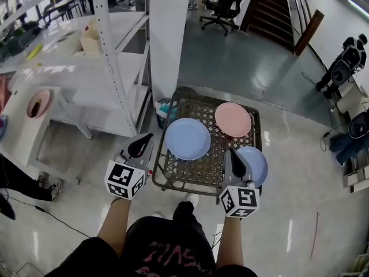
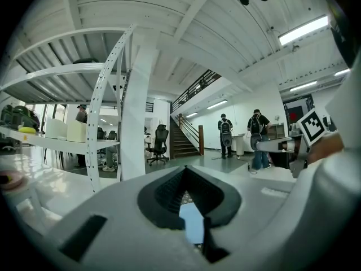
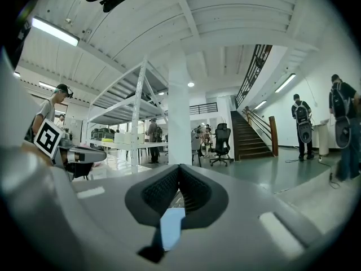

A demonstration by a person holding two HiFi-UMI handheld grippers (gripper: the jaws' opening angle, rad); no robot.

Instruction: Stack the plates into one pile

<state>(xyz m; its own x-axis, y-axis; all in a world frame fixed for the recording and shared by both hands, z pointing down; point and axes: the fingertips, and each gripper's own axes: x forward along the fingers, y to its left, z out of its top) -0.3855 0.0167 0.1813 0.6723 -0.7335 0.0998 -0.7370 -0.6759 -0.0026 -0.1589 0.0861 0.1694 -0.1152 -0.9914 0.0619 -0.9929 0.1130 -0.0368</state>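
Three plates lie apart on a wire-mesh table (image 1: 173, 180): a blue plate (image 1: 187, 138) at the left, a pink plate (image 1: 233, 119) at the back right, and a lighter blue plate (image 1: 257, 165) at the front right, partly hidden by my right gripper (image 1: 232, 152). That gripper is shut and empty, above this plate's left edge. My left gripper (image 1: 149, 136) is also shut and empty, just left of the table's edge beside the blue plate. In each gripper view a sliver of blue plate (image 2: 192, 222) (image 3: 171, 227) shows below the closed jaws.
A white shelving rack (image 1: 118, 68) and a white pillar (image 1: 167, 33) stand to the left and behind the table. A teal bin (image 1: 164, 109) sits at the table's back left corner. Equipment (image 1: 346, 62) lines the right wall. People stand far off near a staircase (image 2: 186, 143).
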